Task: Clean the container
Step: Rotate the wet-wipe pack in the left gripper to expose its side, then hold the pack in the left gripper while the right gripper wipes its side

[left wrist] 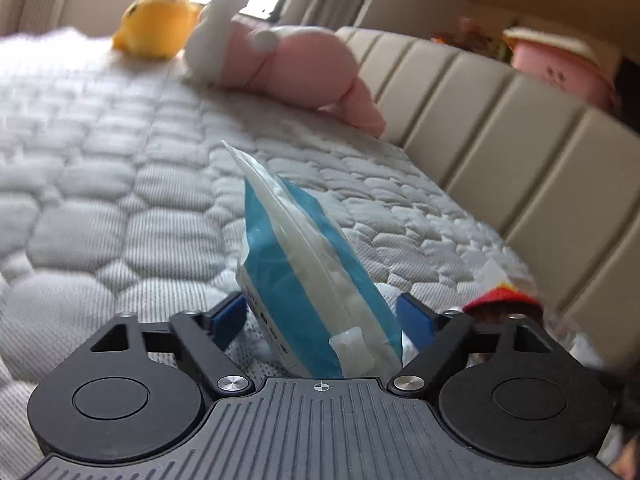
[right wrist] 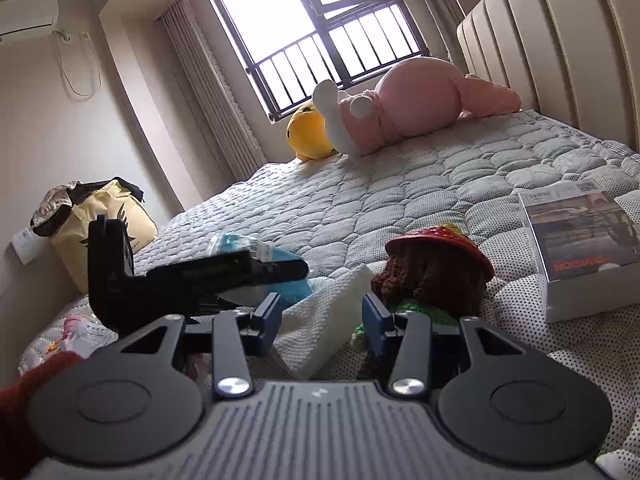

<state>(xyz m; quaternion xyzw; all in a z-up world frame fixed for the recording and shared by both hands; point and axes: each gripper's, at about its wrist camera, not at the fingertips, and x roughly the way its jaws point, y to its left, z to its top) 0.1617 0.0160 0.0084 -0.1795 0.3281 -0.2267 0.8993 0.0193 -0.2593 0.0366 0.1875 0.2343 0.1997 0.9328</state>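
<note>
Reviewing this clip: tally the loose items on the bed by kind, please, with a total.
Plush toys: 2 (yellow plush, pink plush)
Crocheted dolls: 1 (doll with red hat)
Plastic pouches: 1 (blue and white pouch, between the left claw's fingers)
Boxes: 1 (printed box)
White cloths: 1 (white cloth)
Total: 6

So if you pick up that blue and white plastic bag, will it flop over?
Probably. The blue and white bag looks like thin, crinkly film, so it should sag and feel light. Its glossy surface may slip. It stands between the open left hand-held gripper fingers.
</note>
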